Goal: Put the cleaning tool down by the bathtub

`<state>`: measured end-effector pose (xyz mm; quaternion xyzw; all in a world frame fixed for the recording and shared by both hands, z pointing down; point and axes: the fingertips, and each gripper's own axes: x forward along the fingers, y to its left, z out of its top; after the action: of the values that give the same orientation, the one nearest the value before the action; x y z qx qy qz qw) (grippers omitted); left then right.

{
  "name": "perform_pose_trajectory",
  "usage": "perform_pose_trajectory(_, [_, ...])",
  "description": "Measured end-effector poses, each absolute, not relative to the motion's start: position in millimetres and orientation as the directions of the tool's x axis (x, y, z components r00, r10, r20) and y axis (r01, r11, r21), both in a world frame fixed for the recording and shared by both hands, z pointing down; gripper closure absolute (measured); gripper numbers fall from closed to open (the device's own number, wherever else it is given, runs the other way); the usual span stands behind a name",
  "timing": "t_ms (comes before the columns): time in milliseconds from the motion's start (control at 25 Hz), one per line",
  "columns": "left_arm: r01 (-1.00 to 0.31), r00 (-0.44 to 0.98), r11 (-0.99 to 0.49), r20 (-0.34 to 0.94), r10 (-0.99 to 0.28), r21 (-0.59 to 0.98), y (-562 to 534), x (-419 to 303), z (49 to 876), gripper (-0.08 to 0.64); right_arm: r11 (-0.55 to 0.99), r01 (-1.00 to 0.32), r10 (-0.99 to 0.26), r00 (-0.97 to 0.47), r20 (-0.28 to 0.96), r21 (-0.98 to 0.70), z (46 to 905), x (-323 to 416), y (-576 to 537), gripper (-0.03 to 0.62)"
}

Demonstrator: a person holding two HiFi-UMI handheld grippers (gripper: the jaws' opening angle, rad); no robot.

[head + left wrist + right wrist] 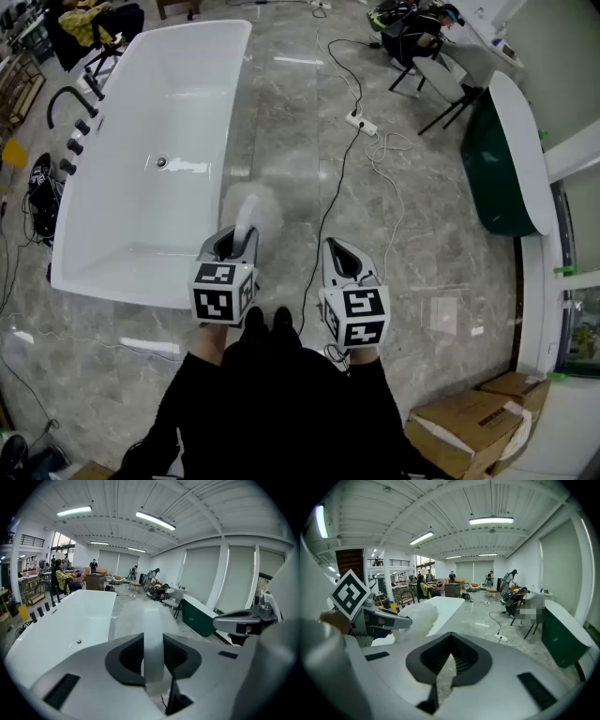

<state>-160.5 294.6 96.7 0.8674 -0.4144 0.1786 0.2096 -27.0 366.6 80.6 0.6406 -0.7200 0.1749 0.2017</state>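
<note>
Fluff (251, 208) on left gripper's (153, 657) cleaning tool (244, 228) shows overhead.

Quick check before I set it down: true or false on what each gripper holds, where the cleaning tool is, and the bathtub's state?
1. The left gripper grips the cleaning tool by its white handle. True.
2. The cleaning tool already lies on the floor. False: the left gripper holds it up off the floor.
3. The right gripper holds nothing. True.
4. The bathtub is full of water. False: it looks empty, with its drain in plain sight.
</note>
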Motion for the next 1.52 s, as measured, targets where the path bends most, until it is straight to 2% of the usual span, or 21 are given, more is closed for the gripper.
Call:
perform_pose_trajectory(560, [-0.800, 0.578, -0.569, 0.493, -0.650, 0.189, 290, -143, 103, 0.466, 0.107, -0.993, -0.823, -0.114, 0.556, -0.045, 109, -10, 363, 0.592])
perform_pose_trajectory(1240, [-0.825, 0.545, -0.545, 0.467, -0.697, 0.150, 265, -100, 92, 0.466, 0.120, -0.990, -0.865, -0.138, 0.483, -0.069, 97, 26, 355, 0.592])
perform_pose_trajectory(1520, [-0.832, 0.532, -0.536, 0.483, -0.695, 0.144, 240, -94, 95, 0.466, 0.116, -0.990, -0.861, -0.143, 0.488, -0.084, 98, 36, 332, 0.591])
